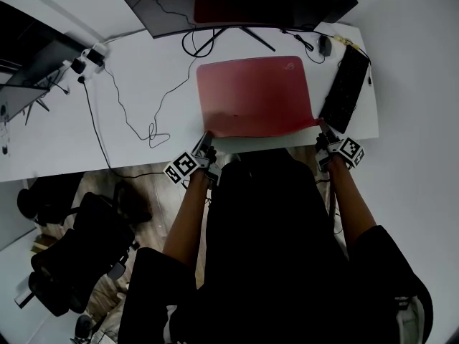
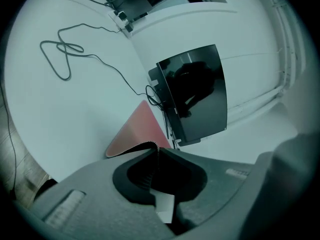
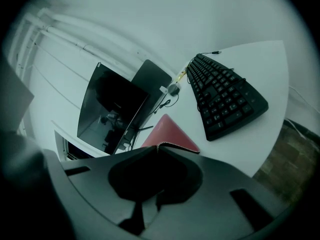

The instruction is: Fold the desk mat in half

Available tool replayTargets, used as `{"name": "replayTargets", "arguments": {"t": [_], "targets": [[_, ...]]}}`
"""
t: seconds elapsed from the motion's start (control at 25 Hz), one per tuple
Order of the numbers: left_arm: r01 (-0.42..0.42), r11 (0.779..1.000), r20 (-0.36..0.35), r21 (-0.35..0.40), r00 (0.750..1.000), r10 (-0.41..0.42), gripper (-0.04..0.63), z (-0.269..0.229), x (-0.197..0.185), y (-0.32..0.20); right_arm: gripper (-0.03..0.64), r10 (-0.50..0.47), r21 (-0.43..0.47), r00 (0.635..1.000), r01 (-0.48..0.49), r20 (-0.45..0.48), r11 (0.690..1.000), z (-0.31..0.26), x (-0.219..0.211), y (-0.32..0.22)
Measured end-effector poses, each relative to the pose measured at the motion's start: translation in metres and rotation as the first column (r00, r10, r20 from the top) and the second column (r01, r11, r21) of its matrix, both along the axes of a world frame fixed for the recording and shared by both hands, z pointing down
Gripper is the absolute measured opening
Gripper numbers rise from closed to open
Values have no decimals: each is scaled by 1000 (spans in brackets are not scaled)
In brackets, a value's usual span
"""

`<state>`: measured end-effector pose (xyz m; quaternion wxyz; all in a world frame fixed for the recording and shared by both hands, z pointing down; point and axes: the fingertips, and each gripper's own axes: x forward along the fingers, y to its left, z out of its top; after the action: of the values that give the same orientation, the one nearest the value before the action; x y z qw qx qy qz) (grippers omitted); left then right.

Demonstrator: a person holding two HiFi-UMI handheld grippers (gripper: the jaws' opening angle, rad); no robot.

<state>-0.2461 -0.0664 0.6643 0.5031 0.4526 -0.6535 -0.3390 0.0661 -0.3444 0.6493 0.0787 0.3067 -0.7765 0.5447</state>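
Two near corners of the red desk mat [image 1: 254, 95] are in the grip at once. The left gripper [image 1: 204, 149] pinches the near-left corner and the right gripper [image 1: 324, 136] the near-right one. In each gripper view the jaws are pressed together, with the mat's stitched edge caught between the tips. The rest of the mat lies flat on the desk [image 1: 143, 70], in front of the monitor [image 1: 237, 2]. Its right edge is just beside the black keyboard [image 1: 346, 88].

The step in hand looks like the start of the fold: corners secured, near edge at or barely off the desk top, nothing carried over yet. The next move calls for lifting both corners together and sweeping them away from the body toward the far edge. Both sides should rise evenly so the mat doubles over squarely and the corners land on their far counterparts. The keyboard sits close enough that the right corner should rise clear of it before travelling. The loose cable [image 1: 122, 106] lies well to the left, out of the path.

Both forearms reach forward and down from the body toward the desk's near edge, roughly parallel, each behind its own corner. The marker cubes face outward — left to the left, right to the right.
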Motion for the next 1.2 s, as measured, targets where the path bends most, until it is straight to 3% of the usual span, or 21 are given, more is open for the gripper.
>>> {"name": "replayTargets", "arguments": {"t": [0.2, 0.76, 1.2], "targets": [[17, 1000, 17, 7, 1000, -18, 32, -10, -16, -20, 15, -6, -2, 1000, 6, 12, 1000, 0, -13, -20], [53, 997, 33, -63, 998, -51, 34, -2, -72, -80, 15, 0, -61, 997, 5, 74, 998, 19, -79, -93], [108, 985, 19, -132, 994, -106, 34, 16, -119, -129, 15, -26, -87, 999, 30, 46, 996, 41, -127, -141]]}}
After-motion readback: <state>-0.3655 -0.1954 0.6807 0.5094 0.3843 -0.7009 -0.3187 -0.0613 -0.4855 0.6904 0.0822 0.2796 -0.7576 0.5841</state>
